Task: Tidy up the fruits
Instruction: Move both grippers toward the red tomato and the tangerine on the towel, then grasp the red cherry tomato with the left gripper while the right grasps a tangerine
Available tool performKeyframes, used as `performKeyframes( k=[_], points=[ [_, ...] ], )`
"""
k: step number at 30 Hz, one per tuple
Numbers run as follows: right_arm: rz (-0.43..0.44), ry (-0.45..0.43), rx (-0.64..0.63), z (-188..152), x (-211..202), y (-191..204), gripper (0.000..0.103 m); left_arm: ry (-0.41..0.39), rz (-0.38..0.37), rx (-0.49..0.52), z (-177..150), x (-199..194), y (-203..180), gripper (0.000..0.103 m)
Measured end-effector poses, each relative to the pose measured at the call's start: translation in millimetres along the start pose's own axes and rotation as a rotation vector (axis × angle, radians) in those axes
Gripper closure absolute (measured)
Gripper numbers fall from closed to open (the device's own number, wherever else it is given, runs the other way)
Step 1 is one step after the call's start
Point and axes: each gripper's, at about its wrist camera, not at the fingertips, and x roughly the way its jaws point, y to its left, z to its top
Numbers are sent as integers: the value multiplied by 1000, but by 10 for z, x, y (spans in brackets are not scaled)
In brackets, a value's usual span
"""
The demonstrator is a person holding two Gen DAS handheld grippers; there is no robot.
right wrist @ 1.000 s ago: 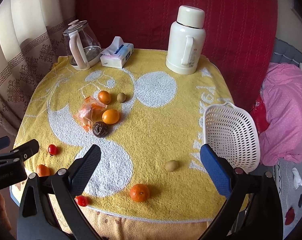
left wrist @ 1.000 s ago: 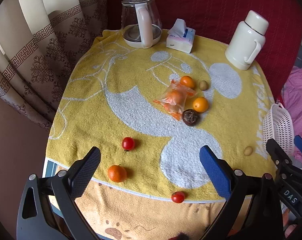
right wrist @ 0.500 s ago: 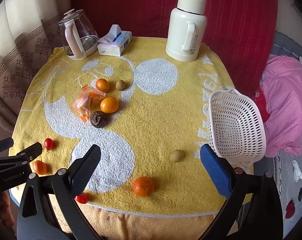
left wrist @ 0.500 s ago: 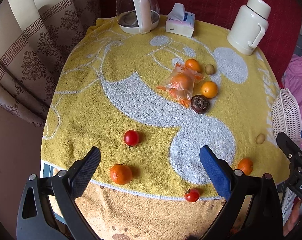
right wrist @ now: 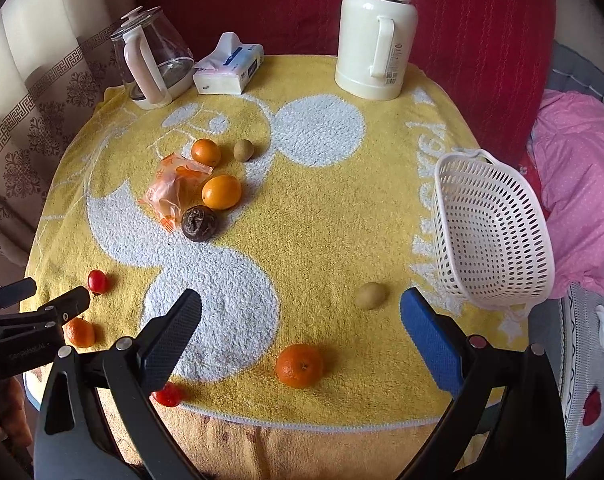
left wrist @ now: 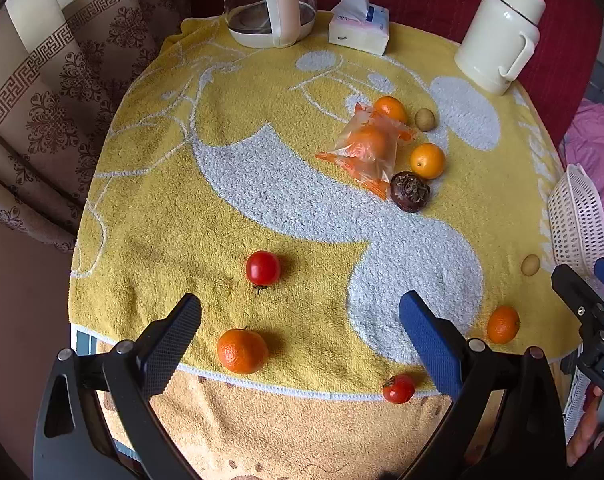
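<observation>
**Fruit scattered, both grippers empty**

Left gripper (left wrist: pixel 300 320), jaws wide apart, hovers over a mandarin (left wrist: pixel 242 351) at the table's near-left edge. Right gripper (right wrist: pixel 300 320), equally spread and empty, faces another mandarin (right wrist: pixel 300 365); the white basket (right wrist: pixel 489 232) sits tilted at the right edge.

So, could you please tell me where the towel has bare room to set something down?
The widest bare patch is the middle of the towel, between the dark fruit and the white basket. Another lies between the glass kettle and the upper tomato. It is crowded around the orange bag, and fruit dots the near edge.
</observation>
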Motion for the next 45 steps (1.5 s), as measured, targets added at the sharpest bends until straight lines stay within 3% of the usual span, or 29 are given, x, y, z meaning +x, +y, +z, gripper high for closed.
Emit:
performKeyframes(
  k=[4,11,21,26,31,35,40,45],
  points=[
    [89,-23,49,-81,20,-134,3,-13,-12,2,-9,11,59,5],
    [94,4,72,-268,114,-274,3,-17,-68,-17,-139,92,260,5],
    [106,68,47,-427,302,-224,3,-21,-28,-74,-175,356,567,5],
    [126,88,33,-448,351,-170,4,16,-55,-61,-67,564,545,23],
    [141,117,29,-481,414,-140,13,33,-82,-37,-6,700,493,41],
    [155,145,36,-524,470,-144,22,52,-105,-34,29,801,484,62],
    [171,175,36,-577,529,-126,42,42,-96,-21,33,817,471,65],
    [153,180,56,-582,607,-158,45,45,-102,-15,37,783,482,73]
  ],
)
